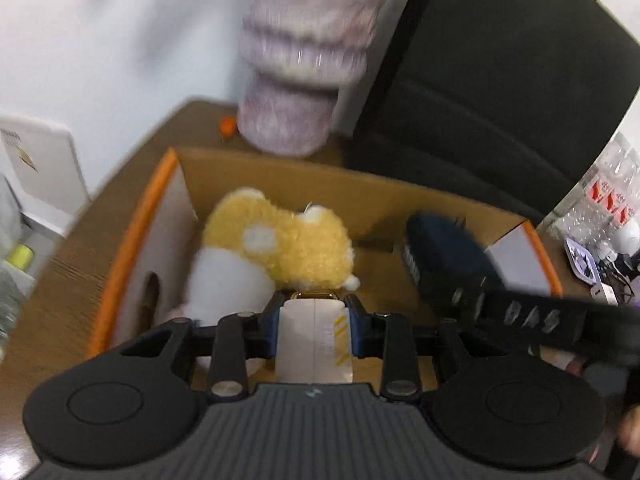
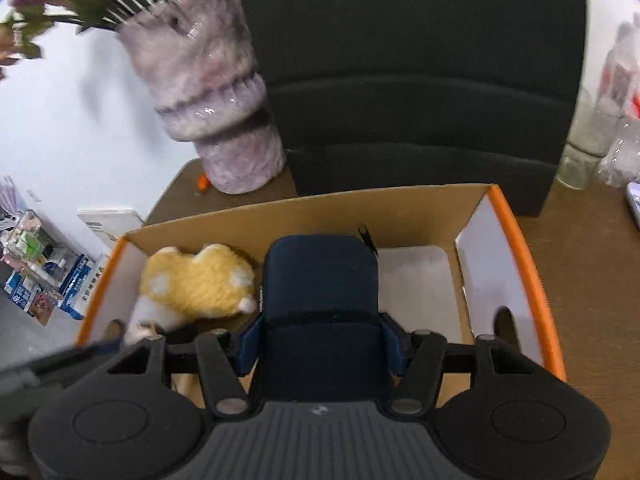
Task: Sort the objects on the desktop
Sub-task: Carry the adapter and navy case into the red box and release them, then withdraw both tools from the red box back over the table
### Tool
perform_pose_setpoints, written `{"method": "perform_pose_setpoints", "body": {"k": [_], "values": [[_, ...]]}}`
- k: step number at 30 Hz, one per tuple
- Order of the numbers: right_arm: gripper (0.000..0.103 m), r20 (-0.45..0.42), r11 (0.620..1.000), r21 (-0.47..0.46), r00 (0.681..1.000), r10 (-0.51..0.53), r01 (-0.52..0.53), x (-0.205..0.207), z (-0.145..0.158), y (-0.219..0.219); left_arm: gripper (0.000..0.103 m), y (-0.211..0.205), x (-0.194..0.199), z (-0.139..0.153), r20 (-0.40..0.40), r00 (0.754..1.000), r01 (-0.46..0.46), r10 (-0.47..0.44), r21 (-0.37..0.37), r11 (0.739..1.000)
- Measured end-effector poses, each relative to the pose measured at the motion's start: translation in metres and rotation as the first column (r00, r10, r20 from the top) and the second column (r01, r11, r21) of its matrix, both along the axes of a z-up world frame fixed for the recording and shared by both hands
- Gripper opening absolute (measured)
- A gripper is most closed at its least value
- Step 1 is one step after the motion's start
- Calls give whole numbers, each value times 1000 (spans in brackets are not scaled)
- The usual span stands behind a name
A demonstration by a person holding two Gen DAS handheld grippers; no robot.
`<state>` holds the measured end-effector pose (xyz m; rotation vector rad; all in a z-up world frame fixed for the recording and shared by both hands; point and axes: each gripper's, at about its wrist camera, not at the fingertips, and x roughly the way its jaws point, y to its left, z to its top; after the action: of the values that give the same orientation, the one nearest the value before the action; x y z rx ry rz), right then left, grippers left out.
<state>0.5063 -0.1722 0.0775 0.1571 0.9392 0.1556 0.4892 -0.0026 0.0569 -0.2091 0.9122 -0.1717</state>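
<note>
An open cardboard box with orange rims (image 1: 132, 236) (image 2: 516, 232) stands on the brown desk. A yellow and white plush toy (image 1: 280, 244) (image 2: 196, 280) lies in its left part. My left gripper (image 1: 316, 304) is shut on a small white box with yellow stripes (image 1: 316, 340), held over the box's near edge beside the plush. My right gripper (image 2: 320, 332) is shut on a dark navy pouch (image 2: 320, 280), held over the middle of the box; the pouch also shows in the left wrist view (image 1: 444, 256).
A mottled purple vase (image 1: 304, 64) (image 2: 216, 100) with dried flowers stands behind the box at left. A big black block (image 1: 500, 80) (image 2: 420, 80) stands behind it at right. Clear plastic bottles (image 2: 608, 100) and small items are at far right. A small orange object (image 2: 203, 183) lies by the vase.
</note>
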Motion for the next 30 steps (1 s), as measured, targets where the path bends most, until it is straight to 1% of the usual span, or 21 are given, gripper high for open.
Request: {"method": "perform_pose_setpoints", "body": {"k": [1,2,3,4,5,6,7,9,10,11,13,14,15,16,18,20,21,24,27,28,30], "values": [[64,-2,1000,-13,1000,7,-7,3,0,4,34,1,4,-7,-8,1000,8,-9,-12,1000],[65,-6,1000,-11,1000,21,-21,4,0,7,35,4,5,-9,-11,1000,5,-5,-41,999],[66,-9,999,13,999,32,-31,6,2,9,39,7,6,-7,-13,1000,2,-2,-67,998],[66,-15,997,66,999,40,-39,7,4,8,50,9,4,-4,-6,1000,14,-14,-77,997],[68,-24,992,114,999,47,-44,9,4,5,64,7,0,4,25,999,38,-37,-69,997],[69,-27,989,141,999,47,-42,12,6,4,69,8,-1,12,57,997,53,-51,-49,997],[69,-16,991,133,999,34,-32,11,10,3,72,6,-6,22,94,994,63,-61,-18,998],[69,18,998,58,1000,16,-17,10,24,6,77,8,-15,40,140,988,71,-71,6,997],[69,34,999,37,999,23,-25,8,31,7,83,9,-17,47,148,986,72,-73,11,997],[69,48,999,25,998,35,-36,3,38,6,85,11,-20,53,154,985,71,-74,22,997],[70,67,999,-2,996,51,-51,-11,52,4,88,15,-25,63,156,985,68,-78,69,995],[74,79,998,-28,995,56,-54,-20,57,2,94,16,-30,66,150,986,58,-72,95,994],[79,91,997,-61,994,61,-56,-29,62,1,98,20,-32,68,146,987,45,-60,104,994],[81,101,993,-101,993,68,-58,-39,66,1,103,24,-38,69,143,989,20,-35,105,994],[81,124,982,-179,989,78,-55,-64,71,0,103,37,-58,72,144,990,-12,-2,95,995],[82,146,974,-222,985,88,-55,-94,72,-4,103,46,-81,76,171,985,3,-21,103,995],[82,159,972,-228,983,93,-55,-110,73,-7,103,50,-94,80,198,980,5,-28,117,993],[83,192,972,-230,977,97,-51,-156,69,-12,103,60,-128,88,268,963,-47,3,158,986],[84,231,969,-243,967,109,-51,-205,64,-8,103,70,-175,99,340,941,-38,-1,108,993],[87,244,967,-247,962,121,-60,-222,62,-6,103,72,-190,99,368,930,-24,-10,89,996],[94,261,966,-245,954,149,-83,-253,56,-3,103,71,-218,96,396,918,-25,-18,103,994]]}}
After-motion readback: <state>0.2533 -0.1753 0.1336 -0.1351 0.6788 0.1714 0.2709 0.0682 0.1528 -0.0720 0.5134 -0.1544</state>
